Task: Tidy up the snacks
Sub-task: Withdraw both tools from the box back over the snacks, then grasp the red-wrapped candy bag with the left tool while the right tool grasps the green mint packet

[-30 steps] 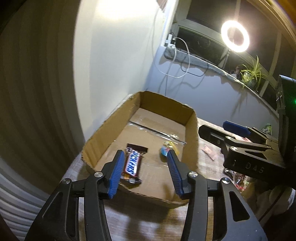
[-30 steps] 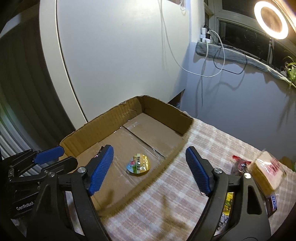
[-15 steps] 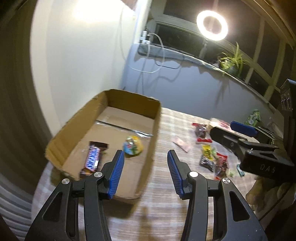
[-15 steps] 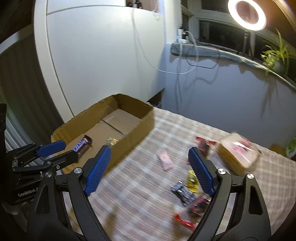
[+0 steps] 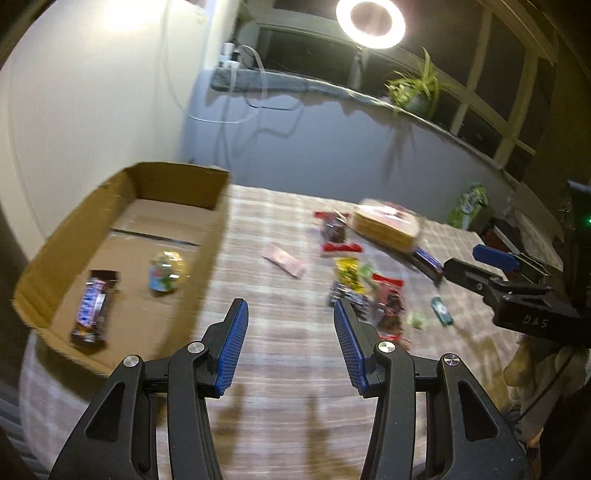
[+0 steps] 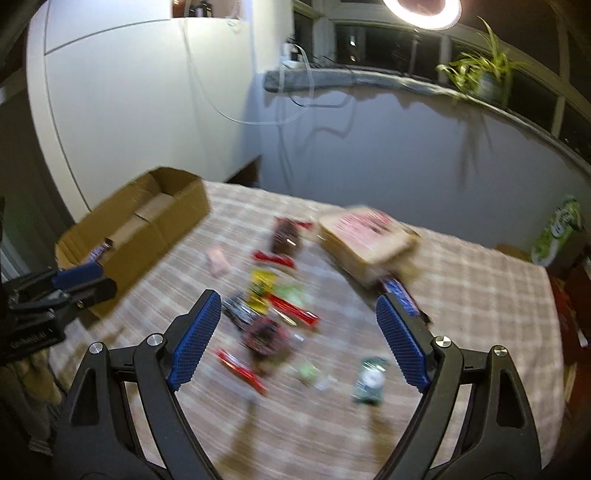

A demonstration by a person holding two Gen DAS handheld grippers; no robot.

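An open cardboard box lies at the table's left end. Inside it are a Snickers bar and a round yellow-blue sweet. Several small snack packets are scattered mid-table, with a pink wrapper nearer the box and a wrapped sandwich behind them. My left gripper hovers open over bare cloth between box and packets, nothing in it. My right gripper stands wide open above the packets, holding nothing.
A checked cloth covers the table. A green packet lies near the front, a green carton stands at the far right edge. Behind are a wall, a sill with a plant and a ring light.
Both grippers have swung right, away from the box and over the scattered packets. The box has slid toward the left of both views. Neither gripper took hold of anything.
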